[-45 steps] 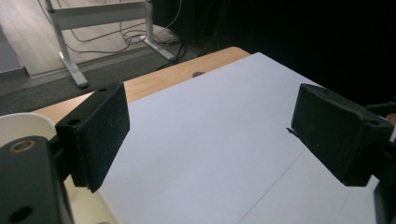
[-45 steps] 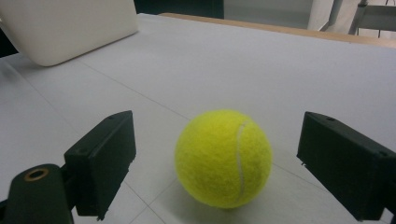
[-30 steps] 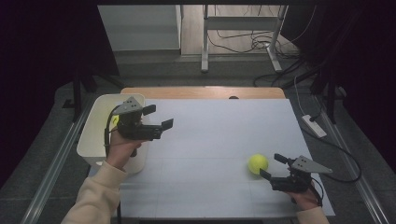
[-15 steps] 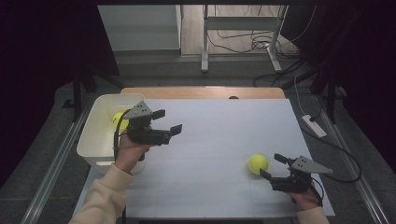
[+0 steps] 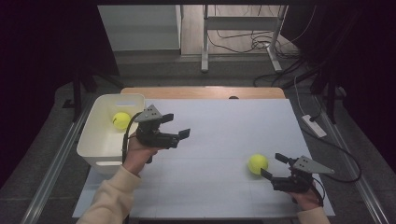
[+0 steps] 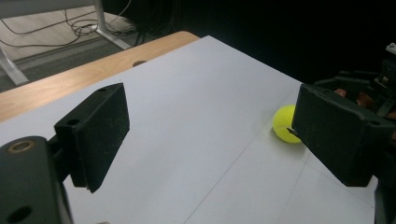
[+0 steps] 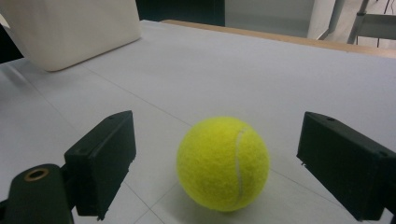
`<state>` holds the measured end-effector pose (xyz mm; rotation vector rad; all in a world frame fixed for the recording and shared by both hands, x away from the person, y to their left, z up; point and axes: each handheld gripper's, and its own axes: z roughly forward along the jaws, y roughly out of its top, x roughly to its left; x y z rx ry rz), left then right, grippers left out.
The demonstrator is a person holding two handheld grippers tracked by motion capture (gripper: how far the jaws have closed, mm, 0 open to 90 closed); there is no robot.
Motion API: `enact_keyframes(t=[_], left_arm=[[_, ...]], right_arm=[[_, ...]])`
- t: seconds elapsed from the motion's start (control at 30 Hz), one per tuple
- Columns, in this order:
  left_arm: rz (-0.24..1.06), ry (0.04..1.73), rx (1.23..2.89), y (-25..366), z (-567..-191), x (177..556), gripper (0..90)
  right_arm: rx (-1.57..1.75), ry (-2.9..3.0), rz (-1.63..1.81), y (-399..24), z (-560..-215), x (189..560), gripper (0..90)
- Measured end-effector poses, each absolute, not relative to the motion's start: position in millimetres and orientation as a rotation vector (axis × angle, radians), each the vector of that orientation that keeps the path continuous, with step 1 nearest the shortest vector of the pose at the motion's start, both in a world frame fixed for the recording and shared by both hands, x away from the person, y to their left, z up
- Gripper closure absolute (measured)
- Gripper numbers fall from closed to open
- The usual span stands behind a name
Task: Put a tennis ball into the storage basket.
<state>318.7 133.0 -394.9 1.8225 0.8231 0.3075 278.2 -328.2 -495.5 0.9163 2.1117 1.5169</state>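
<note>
From the high view, the left gripper (image 5: 180, 127) hovers over the table (image 5: 224, 121) just inside its left edge, beside a white bin (image 5: 100, 126) that overhangs that edge and holds one tennis ball (image 5: 121, 120). Its jaws stand apart with nothing between them. Broad bare surface lies between it and the right gripper (image 5: 273, 165), which sits near the front right corner, jaws spread, a second tennis ball (image 5: 258, 164) just ahead of them.

In the left gripper view, the left gripper (image 6: 210, 126) gapes empty over open table; the second ball (image 6: 286, 124) lies far off.

In the right gripper view, the right gripper (image 7: 217, 163) brackets the ball (image 7: 223, 163), clear space either side, pads not touching it
</note>
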Motion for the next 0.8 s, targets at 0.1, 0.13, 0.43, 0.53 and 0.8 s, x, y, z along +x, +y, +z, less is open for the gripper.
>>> enact_keyframes(t=[0.1, 0.13, 0.43, 0.53, 0.8], left_arm=[[0.301, 0.824, 1.826, 130.5, -397.2, 318.9, 12.0], [0.302, 0.824, 1.827, 129.4, -398.2, 319.0, 12.0], [0.282, 0.811, 1.841, 119.9, -403.5, 320.1, 11.8], [0.270, 0.806, 1.841, 116.6, -407.3, 321.1, 11.8], [0.245, 0.791, 1.855, 108.8, -414.8, 326.9, 11.5]], right_arm=[[0.916, 2.107, 1.521, -328.9, -495.2, 278.2, 11.7], [0.918, 2.107, 1.523, -328.9, -495.0, 277.9, 11.7], [0.922, 2.096, 1.536, -329.4, -493.0, 277.3, 11.7], [0.925, 2.095, 1.537, -328.6, -493.0, 277.9, 11.7], [0.927, 2.094, 1.542, -326.3, -492.5, 279.9, 11.7]])
